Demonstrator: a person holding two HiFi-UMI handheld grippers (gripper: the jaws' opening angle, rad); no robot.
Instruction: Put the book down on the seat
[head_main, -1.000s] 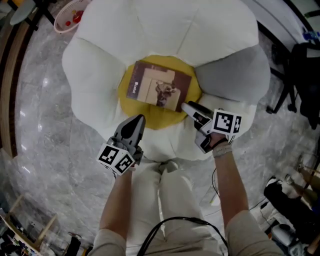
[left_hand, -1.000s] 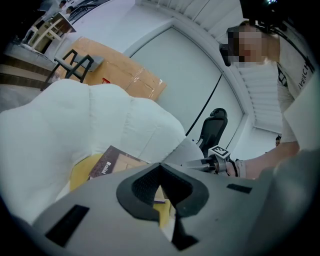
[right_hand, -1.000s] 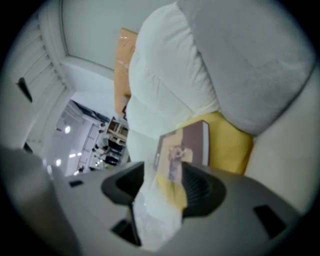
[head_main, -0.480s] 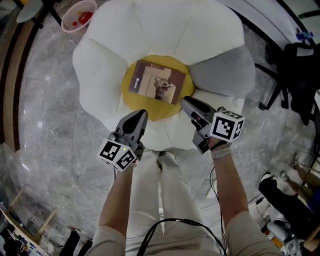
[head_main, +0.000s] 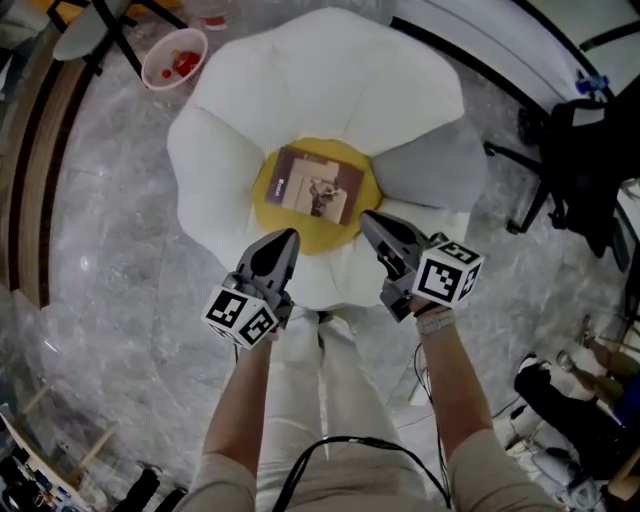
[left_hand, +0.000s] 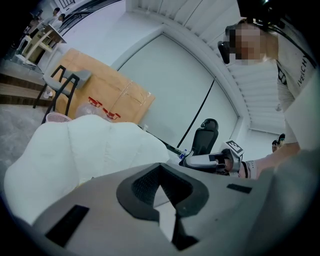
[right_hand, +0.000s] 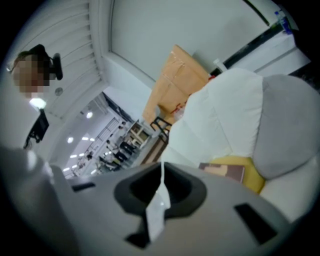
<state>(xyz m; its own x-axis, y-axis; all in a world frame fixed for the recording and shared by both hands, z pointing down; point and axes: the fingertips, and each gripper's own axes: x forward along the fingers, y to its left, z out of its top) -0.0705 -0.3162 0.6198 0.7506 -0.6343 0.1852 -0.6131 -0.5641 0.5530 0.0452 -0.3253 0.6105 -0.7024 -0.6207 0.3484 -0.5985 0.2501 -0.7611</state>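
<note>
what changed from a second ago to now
The right gripper has drawn back from the book, and its jaws have just been closing; they are now shut with nothing between them. The left gripper has drawn back too, jaws together. The book stays flat on the yellow centre of the seat.

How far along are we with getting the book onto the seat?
Done: the brown book lies flat on the yellow centre cushion of the white flower-shaped seat. In hand: nothing; the left gripper is shut and empty, and the right gripper has just been closing its jaws on nothing. Left: nothing visible.
</note>
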